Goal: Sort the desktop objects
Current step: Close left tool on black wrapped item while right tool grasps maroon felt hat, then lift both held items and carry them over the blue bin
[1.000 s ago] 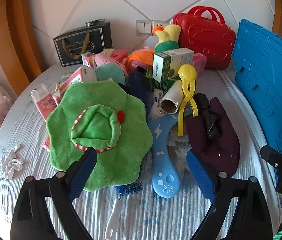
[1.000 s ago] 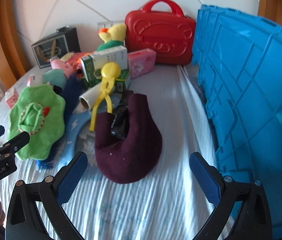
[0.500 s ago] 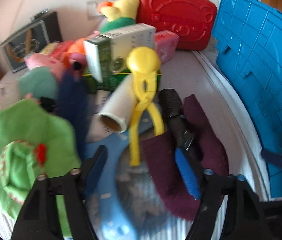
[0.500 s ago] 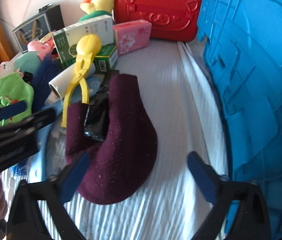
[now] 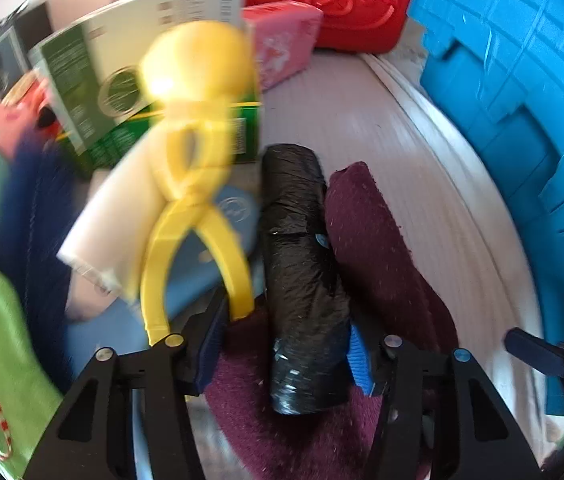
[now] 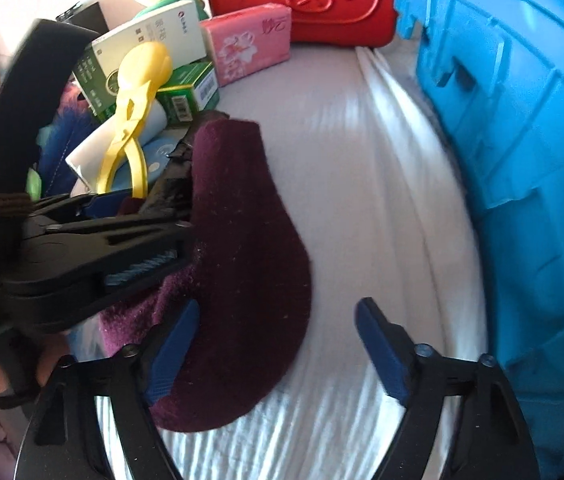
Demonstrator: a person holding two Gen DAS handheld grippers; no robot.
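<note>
Black crinkled plastic fills the space between our left gripper's jaws: a roll of bin bags lies lengthwise between the two blue pads, resting on a maroon felt hat. The jaws are closing on it; the right-hand pad looks to be against the roll's flank, while a gap remains on the other side, so we judge the grip not yet made. Just outside that looser jaw sits the lower end of a yellow plastic clamp toy, close enough to be caught by accident. Our right gripper hangs with its jaws wide, one pad over the hat's rim and the other over bare white cloth, nothing pressed between them. We take the step in hand to be picking the first item out of the pile, with the blue crate beyond the right gripper's outer jaw as the likely place for it. The next move calls for finishing the squeeze squarely on the roll, then lifting straight so that hat and clamp stay behind.
</note>
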